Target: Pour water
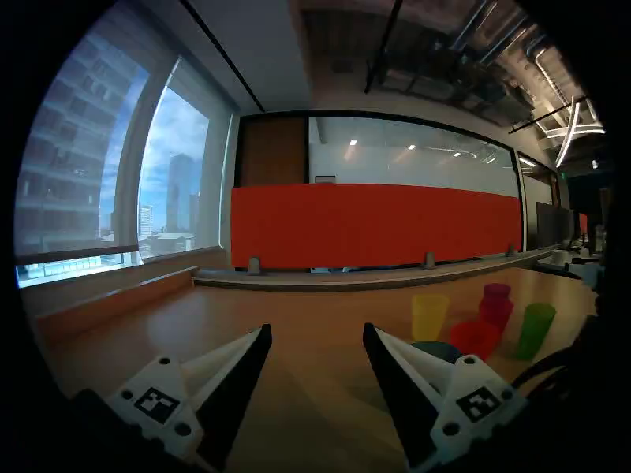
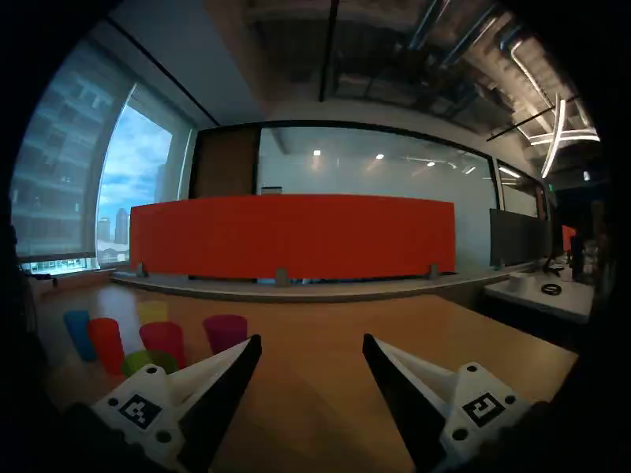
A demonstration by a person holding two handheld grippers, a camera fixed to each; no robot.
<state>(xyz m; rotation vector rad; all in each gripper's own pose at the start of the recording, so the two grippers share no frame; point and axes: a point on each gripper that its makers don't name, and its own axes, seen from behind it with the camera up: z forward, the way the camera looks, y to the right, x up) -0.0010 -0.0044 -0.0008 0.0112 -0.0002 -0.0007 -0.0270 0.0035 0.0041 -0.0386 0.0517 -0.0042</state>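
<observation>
over the tabletop [image 1: 237, 307], my left claw [image 1: 315, 327] and right claw [image 2: 311, 339] hang wide open, empty; i should take the yellow cup [image 1: 428, 315] squarely, mid-wall.

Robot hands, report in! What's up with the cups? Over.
Left gripper open, empty. Right gripper open, empty. Cups clustered on table, none gripped. Nothing blocking them.

Wooden desk [image 1: 315, 315]; coloured plastic cups [image 1: 473, 337] clustered together on it.
</observation>
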